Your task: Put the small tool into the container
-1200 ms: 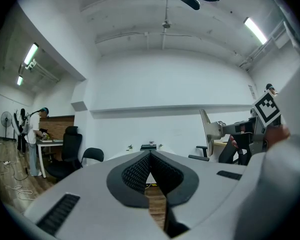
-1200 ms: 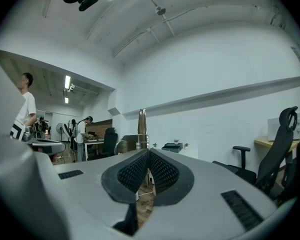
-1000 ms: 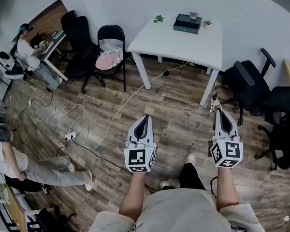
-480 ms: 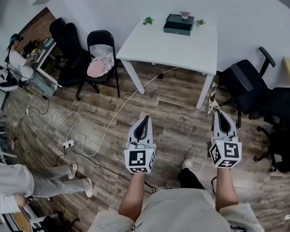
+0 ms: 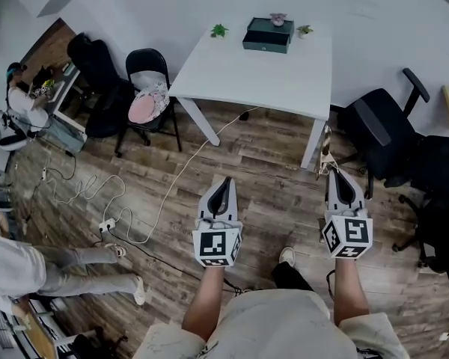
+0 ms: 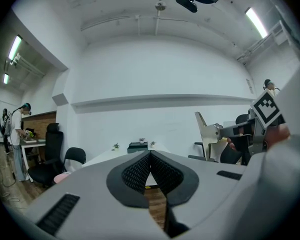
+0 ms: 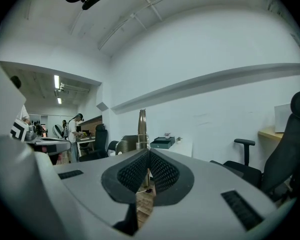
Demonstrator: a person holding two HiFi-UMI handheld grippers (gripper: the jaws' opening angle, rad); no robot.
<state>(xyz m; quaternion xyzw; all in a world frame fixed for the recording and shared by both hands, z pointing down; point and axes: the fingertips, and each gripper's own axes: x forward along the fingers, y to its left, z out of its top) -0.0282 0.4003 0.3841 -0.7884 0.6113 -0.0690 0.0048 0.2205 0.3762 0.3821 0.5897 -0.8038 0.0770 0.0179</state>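
Note:
The container, a dark green box (image 5: 268, 35), stands at the far edge of a white table (image 5: 239, 77) ahead of me; it also shows small in the left gripper view (image 6: 138, 147) and the right gripper view (image 7: 161, 143). My right gripper (image 5: 335, 172) is shut on the small tool (image 5: 326, 152), a flat metal blade that sticks up past the jaws (image 7: 142, 126). My left gripper (image 5: 224, 182) is shut with nothing in it (image 6: 150, 154). Both grippers hang over the wooden floor, short of the table.
Two small plants (image 5: 219, 30) flank the box. A black folding chair (image 5: 148, 88) with a pink cushion stands left of the table, black office chairs (image 5: 382, 137) to the right. A white cable (image 5: 172, 178) trails across the floor. A person's legs (image 5: 82, 271) are at lower left.
The table and box have drawn nearer and shifted left in the head view as I walk forward. Both grippers keep their pose, the tool still held. The person at lower left has shifted.

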